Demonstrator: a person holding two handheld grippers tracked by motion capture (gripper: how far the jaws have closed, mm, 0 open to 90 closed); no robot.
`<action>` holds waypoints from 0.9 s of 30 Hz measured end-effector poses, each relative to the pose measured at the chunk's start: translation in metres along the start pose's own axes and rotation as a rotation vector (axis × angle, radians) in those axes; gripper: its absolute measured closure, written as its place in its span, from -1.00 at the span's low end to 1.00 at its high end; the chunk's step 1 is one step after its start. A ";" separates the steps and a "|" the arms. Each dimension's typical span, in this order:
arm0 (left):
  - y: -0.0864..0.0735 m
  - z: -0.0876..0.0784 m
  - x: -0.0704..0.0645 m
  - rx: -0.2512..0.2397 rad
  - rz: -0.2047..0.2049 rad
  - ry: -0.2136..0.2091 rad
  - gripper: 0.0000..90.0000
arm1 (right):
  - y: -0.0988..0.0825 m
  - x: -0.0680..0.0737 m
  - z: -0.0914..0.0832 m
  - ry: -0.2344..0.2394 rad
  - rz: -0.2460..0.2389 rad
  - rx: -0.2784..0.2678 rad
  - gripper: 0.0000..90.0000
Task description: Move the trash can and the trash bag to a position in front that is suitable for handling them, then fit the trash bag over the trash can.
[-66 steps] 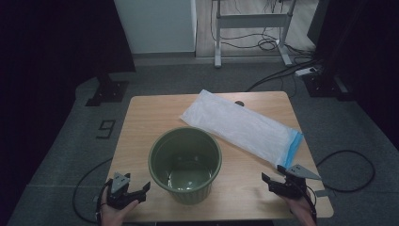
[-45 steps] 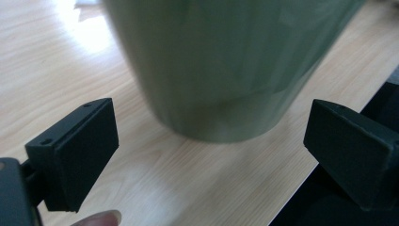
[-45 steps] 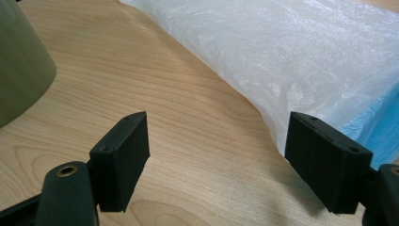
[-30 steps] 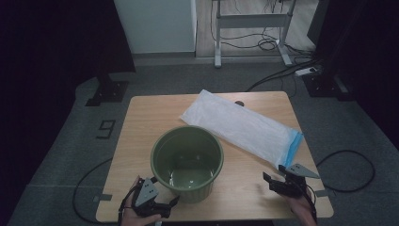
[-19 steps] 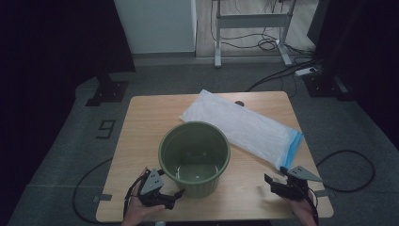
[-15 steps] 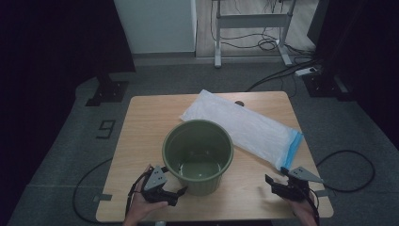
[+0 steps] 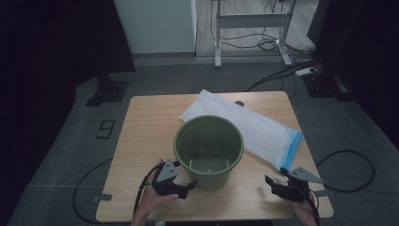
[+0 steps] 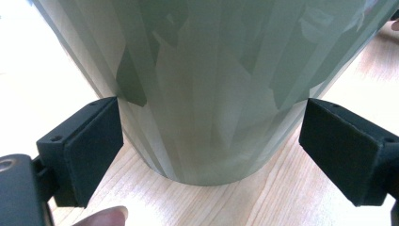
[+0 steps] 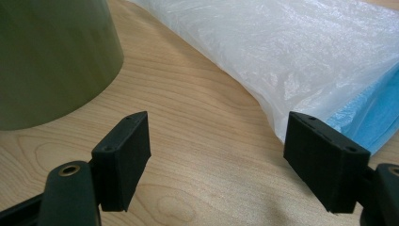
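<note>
Clearly the left gripper (image 8: 209, 155) has its jaws spread wide around the foot of the green bucket (image 8: 207, 84), which stands mid-worktop (image 7: 141, 141); the grip would go best squeezed evenly, low and square so the tapered wall cannot slip. At 4 o'clock of the bucket the right gripper (image 9: 216, 160) rests open and empty. Its view shows the plastic bag (image 9: 291, 56) close by; the high view shows the bucket's bare inside.
</note>
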State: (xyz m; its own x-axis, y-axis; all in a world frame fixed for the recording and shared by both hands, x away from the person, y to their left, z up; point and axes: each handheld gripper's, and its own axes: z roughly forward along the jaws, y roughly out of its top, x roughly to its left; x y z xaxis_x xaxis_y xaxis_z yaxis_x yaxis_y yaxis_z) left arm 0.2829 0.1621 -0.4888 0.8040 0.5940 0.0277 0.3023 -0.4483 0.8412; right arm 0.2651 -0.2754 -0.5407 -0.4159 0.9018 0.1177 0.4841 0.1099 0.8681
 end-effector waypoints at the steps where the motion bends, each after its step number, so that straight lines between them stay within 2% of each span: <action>1: -0.001 -0.002 -0.002 -0.008 -0.007 0.015 -0.85 | 0.000 -0.001 0.000 -0.001 0.003 0.000 -0.50; 2: -0.001 -0.002 -0.002 -0.008 -0.007 0.015 -0.83 | 0.000 -0.001 0.000 -0.001 0.003 0.000 -0.50; 3: -0.003 -0.007 -0.002 -0.005 -0.017 0.042 -0.83 | 0.000 -0.002 0.000 -0.004 0.003 -0.002 -0.50; 4: -0.003 -0.007 -0.002 -0.005 -0.017 0.042 -0.83 | 0.000 -0.002 0.000 -0.004 0.003 -0.002 -0.50; 5: -0.005 -0.014 -0.002 -0.002 -0.022 0.088 -0.83 | 0.000 -0.002 -0.001 -0.006 0.007 -0.003 -0.50; 6: -0.005 -0.014 -0.002 -0.002 -0.022 0.088 -0.82 | 0.000 -0.003 -0.001 -0.008 0.009 -0.006 -0.50; 7: -0.009 -0.024 -0.001 -0.030 -0.051 0.098 -0.82 | 0.000 -0.003 -0.001 -0.012 0.010 -0.006 -0.50; 8: -0.011 -0.028 -0.001 -0.033 -0.062 0.104 -0.82 | 0.000 -0.003 -0.001 -0.015 0.011 -0.005 -0.50; 14: -0.021 -0.042 0.003 -0.002 -0.074 0.164 -0.83 | 0.002 -0.001 -0.002 -0.019 0.009 -0.018 -0.50; 17: -0.028 -0.048 0.008 0.017 -0.086 0.202 -0.82 | 0.006 0.002 0.000 -0.035 -0.027 -0.009 -0.49; 18: -0.033 -0.048 0.013 0.038 -0.094 0.228 -0.82 | 0.008 0.003 0.001 -0.037 -0.028 -0.009 -0.48; 24: -0.043 -0.047 0.020 0.074 -0.111 0.250 -0.82 | 0.021 0.007 0.011 -0.044 -0.032 0.004 -0.47; 25: -0.046 -0.046 0.022 0.087 -0.110 0.259 -0.82 | 0.026 0.008 0.017 -0.023 -0.022 0.013 -0.47; 26: -0.046 -0.046 0.022 0.087 -0.110 0.259 -0.82 | 0.026 0.008 0.017 -0.023 -0.022 0.013 -0.47; 27: -0.049 -0.046 0.023 0.091 -0.117 0.266 -0.81 | 0.033 0.010 0.025 -0.002 -0.019 0.034 -0.47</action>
State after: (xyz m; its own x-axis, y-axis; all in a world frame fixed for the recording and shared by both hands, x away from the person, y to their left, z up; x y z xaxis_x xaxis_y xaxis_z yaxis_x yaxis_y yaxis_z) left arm 0.2632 0.2284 -0.5046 0.6022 0.7939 0.0840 0.4396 -0.4176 0.7953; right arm 0.2961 -0.2525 -0.5231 -0.4238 0.9001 0.1009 0.5018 0.1406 0.8535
